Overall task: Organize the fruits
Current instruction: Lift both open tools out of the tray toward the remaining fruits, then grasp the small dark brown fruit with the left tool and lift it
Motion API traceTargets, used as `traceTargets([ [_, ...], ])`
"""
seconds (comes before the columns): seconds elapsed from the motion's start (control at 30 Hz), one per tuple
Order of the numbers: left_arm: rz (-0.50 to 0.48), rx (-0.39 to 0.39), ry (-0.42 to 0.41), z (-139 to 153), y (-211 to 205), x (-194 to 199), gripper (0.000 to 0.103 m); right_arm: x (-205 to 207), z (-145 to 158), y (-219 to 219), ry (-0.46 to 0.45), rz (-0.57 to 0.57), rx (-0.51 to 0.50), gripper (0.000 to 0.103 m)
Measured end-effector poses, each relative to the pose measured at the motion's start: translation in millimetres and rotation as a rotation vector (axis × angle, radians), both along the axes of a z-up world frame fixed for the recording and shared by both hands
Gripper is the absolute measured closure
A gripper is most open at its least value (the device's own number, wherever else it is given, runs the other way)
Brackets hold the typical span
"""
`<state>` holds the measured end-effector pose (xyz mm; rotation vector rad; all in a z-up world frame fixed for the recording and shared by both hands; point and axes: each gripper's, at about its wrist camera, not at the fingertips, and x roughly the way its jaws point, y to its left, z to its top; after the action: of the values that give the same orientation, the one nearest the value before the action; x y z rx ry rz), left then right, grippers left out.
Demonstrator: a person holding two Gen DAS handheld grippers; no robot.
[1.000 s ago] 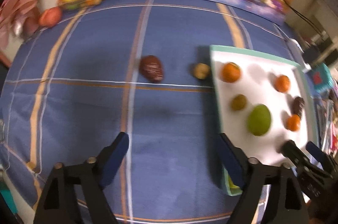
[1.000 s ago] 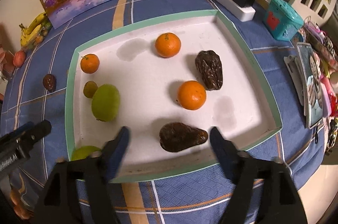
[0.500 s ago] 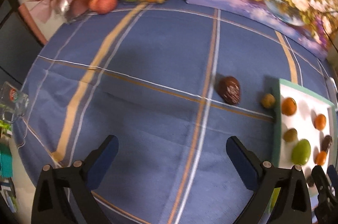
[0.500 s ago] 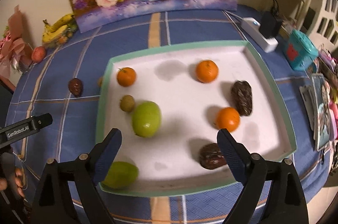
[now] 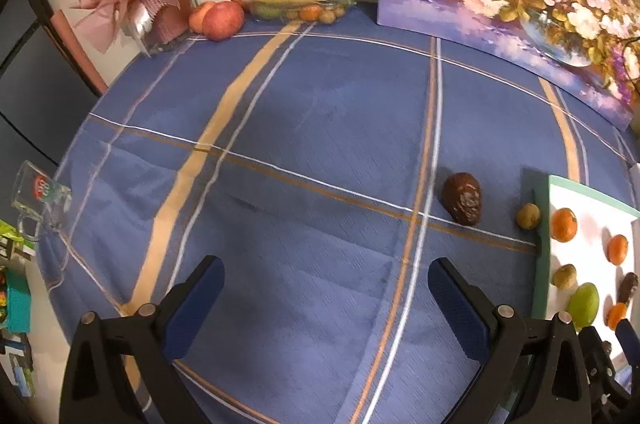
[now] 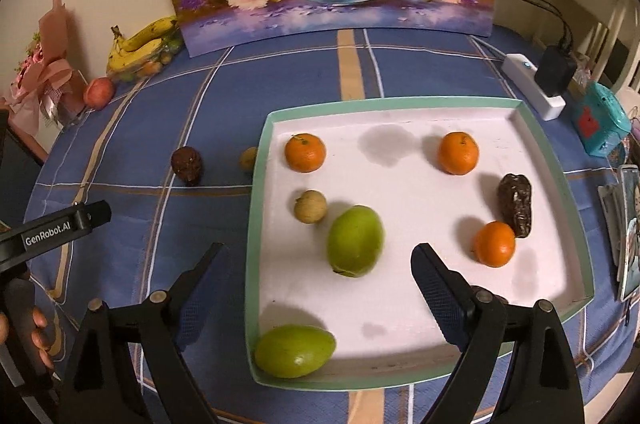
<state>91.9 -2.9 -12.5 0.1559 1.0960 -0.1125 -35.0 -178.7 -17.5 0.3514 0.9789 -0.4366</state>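
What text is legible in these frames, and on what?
"GenRobot.AI": white lettering on the left gripper's black body, seen in the right wrist view.
Glass mug: red round logo, too small to read.
Teal box: red mark, unreadable.
Nothing else legible.

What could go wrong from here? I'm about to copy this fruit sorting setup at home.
The dark wrinkled fruit and the small brown fruit lie loose on the cloth outside the tray; a nudge could roll them. One green fruit sits against the tray's near corner, awkward for wide fingers. The left gripper and right gripper, both open, work close together and might collide.
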Motion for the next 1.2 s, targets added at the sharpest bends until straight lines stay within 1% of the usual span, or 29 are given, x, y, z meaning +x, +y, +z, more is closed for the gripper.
traceTargets([
  [0.07, 0.002, 0.014, -0.007, 0, 0, 2, 0.000, 3, -1, 0, 0.013, 0.001, -0.004, 0.011],
  [0.27, 0.009, -0.031, -0.030, 7, -2, 12, 0.000, 9, 2, -3, -0.035, 0.008, 0.031, 0.011],
  [0.4, -0.022, -0.095, -0.036, 7, -5, 19, 0.000, 17, 5, -4, -0.053, 0.020, 0.030, 0.011],
  [0.5, -0.041, -0.107, -0.038, 5, -11, 23, 0.000, 24, 5, -6, -0.052, 0.020, 0.025, 0.011],
  [0.67, -0.067, -0.125, -0.042, 2, -21, 35, 0.000, 37, 9, -12, -0.077, 0.022, 0.035, 0.011],
  [0.77, -0.081, -0.131, -0.023, -4, -27, 44, 0.000, 45, 15, -13, -0.087, 0.030, 0.011, 0.011],
  [0.83, -0.101, -0.158, -0.009, -7, -32, 49, 0.000, 50, 18, -14, -0.095, 0.032, -0.004, 0.011],
  [0.93, -0.119, -0.190, 0.017, -12, -40, 54, 0.000, 56, 18, -20, -0.095, 0.029, -0.001, 0.011],
  [1.03, -0.133, -0.182, 0.031, -17, -50, 57, 0.001, 62, 13, -27, -0.085, 0.019, 0.012, 0.012],
  [1.07, -0.143, -0.181, 0.037, -20, -54, 58, 0.002, 63, 11, -28, -0.082, 0.015, 0.018, 0.014],
  [1.13, -0.162, -0.195, 0.059, -25, -62, 59, 0.004, 67, 7, -33, -0.074, 0.011, 0.031, 0.025],
  [1.17, -0.168, -0.206, 0.070, -28, -65, 59, 0.008, 68, 5, -34, -0.068, 0.009, 0.034, 0.034],
  [1.2, -0.173, -0.213, 0.081, -30, -68, 59, 0.013, 70, 3, -35, -0.064, 0.009, 0.037, 0.037],
])
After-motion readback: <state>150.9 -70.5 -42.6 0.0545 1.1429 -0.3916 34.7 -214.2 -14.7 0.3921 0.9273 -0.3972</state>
